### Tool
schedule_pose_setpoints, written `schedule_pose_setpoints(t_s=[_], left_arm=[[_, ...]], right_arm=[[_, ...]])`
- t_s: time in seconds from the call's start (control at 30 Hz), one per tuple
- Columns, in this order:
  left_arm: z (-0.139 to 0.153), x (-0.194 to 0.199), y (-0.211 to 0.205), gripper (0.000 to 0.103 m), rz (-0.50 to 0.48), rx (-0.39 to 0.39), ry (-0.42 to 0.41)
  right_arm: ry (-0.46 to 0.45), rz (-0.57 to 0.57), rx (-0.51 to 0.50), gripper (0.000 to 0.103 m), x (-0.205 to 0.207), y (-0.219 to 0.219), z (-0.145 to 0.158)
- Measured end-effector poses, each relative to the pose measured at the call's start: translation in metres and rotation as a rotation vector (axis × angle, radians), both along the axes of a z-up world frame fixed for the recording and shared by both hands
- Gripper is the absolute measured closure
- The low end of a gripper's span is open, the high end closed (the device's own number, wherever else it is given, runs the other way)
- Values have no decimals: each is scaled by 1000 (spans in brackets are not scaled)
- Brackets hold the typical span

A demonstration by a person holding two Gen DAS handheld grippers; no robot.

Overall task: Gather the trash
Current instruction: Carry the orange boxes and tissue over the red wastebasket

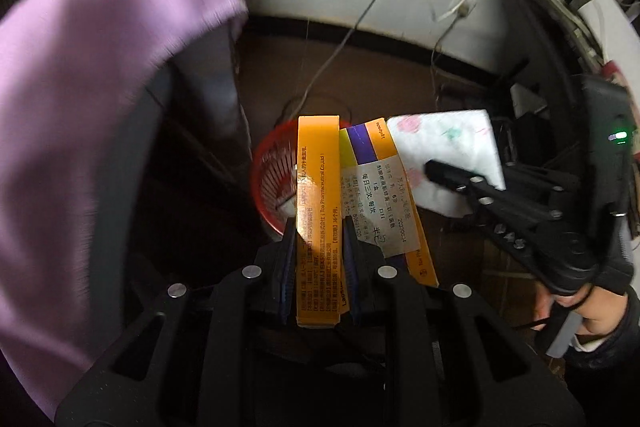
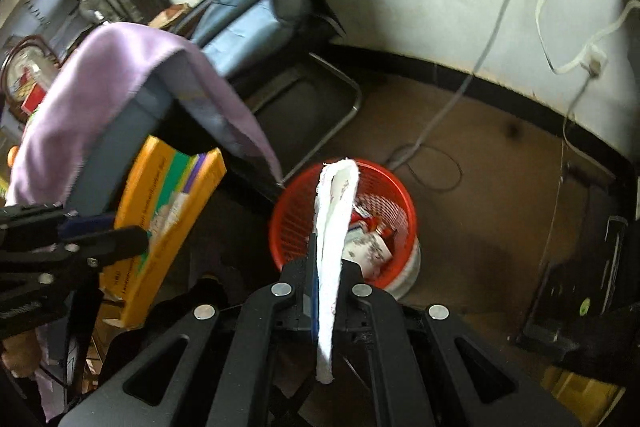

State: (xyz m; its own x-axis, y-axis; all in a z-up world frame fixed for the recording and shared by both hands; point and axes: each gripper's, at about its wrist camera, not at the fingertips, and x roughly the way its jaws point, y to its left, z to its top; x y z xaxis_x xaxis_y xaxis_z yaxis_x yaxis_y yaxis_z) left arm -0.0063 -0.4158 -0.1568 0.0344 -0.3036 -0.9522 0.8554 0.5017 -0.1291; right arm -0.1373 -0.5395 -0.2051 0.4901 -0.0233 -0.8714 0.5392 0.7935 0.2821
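Your orange medicine box (image 1: 318,211) is a flat carton printed with dark text, with a white pharmacy label and purple and yellow-green bands on its broad face. It stands on edge between the fingers of your left tool (image 1: 320,247), pinched at its lower end, its far end reaching over the red basket (image 2: 394,195). Your folded white tissue (image 2: 334,227), faintly printed with pink and green, is clamped in your right tool (image 2: 326,271) and pokes out above the basket's mouth. The basket is a red plastic mesh bin standing upright on the brown floor, with some wrappers and paper scraps already inside.
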Motion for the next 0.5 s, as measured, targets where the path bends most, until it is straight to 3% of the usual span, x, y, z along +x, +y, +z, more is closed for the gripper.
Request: schedule_pose_setpoints(t_s=[0.33, 0.5], left_arm=[[-93, 23, -37, 80, 16, 133, 86], [-119, 30, -50, 79, 41, 170, 92]], right_arm=[[77, -69, 107, 100, 29, -28, -70], [108, -78, 144, 100, 45, -35, -93]])
